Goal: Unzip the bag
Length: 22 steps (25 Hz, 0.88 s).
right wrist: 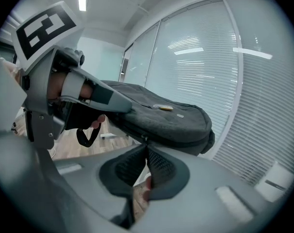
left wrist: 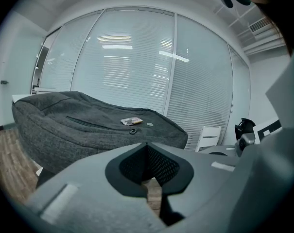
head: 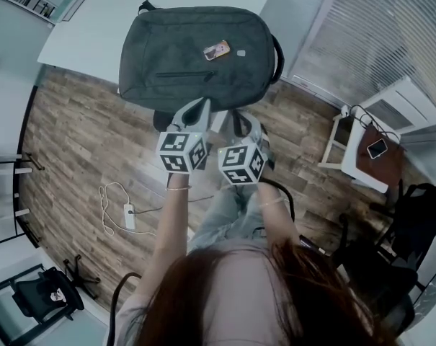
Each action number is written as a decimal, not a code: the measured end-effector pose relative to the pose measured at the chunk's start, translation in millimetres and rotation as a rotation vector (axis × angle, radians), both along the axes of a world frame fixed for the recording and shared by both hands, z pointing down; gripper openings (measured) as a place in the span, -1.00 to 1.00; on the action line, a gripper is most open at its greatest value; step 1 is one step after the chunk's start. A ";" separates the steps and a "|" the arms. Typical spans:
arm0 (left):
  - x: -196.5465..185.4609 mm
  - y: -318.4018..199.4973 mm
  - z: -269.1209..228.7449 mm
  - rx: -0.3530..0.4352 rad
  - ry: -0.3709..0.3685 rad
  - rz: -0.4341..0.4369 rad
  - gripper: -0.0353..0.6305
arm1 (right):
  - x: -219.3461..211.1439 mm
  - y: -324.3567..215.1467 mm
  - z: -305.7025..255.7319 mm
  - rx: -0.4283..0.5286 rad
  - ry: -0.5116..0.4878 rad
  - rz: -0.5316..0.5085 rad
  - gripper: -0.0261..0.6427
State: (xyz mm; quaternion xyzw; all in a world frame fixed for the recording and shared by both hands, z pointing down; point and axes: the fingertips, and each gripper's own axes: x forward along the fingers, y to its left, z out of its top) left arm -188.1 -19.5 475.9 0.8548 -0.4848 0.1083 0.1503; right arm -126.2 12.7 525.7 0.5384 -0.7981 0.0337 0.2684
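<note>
A dark grey backpack point(head: 196, 52) lies flat on a white table point(head: 95, 20), with a small tag point(head: 217, 50) on its top face. A front pocket zipper point(head: 185, 75) runs across it and is zipped. My left gripper point(head: 201, 108) and right gripper point(head: 243, 119) hover side by side just short of the bag's near edge, without touching it. In the left gripper view the backpack point(left wrist: 83, 125) lies ahead, and the gripper point(left wrist: 147, 144) is shut and empty. In the right gripper view the backpack point(right wrist: 171, 120) is close ahead, and the gripper point(right wrist: 147, 145) is also shut on nothing.
To the right stands a white side table point(head: 365, 157) with a phone point(head: 377, 148) on it. A power strip point(head: 129, 215) and its cable lie on the wood floor at the left. Window blinds point(head: 376, 34) run along the right. A black chair point(head: 48, 298) is at the lower left.
</note>
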 end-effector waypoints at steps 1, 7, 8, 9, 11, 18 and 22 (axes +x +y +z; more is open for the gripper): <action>0.1 -0.1 -0.1 0.002 0.000 0.005 -0.87 | 0.9 -0.7 -0.2 -0.002 0.004 0.007 -0.89; -2.8 4.0 2.3 0.029 0.002 0.020 -0.87 | 6.1 -1.5 1.1 -0.021 0.034 0.058 -0.89; -3.1 4.0 2.9 0.024 0.009 0.020 -0.87 | 7.6 -1.9 1.5 -0.025 0.038 0.069 -0.89; -3.4 3.6 3.5 0.018 0.013 0.020 -0.87 | 8.7 -2.4 1.8 -0.029 0.041 0.079 -0.89; -4.4 2.6 4.4 0.002 0.019 0.021 -0.87 | 9.9 -3.5 2.5 -0.036 0.049 0.098 -0.89; -4.2 5.3 6.1 -0.027 0.044 0.023 -0.87 | 21.1 -6.9 6.4 -0.057 0.090 0.155 -0.89; -5.2 2.8 5.9 -0.037 0.053 0.020 -0.87 | 25.0 -11.2 6.3 -0.053 0.100 0.150 -0.89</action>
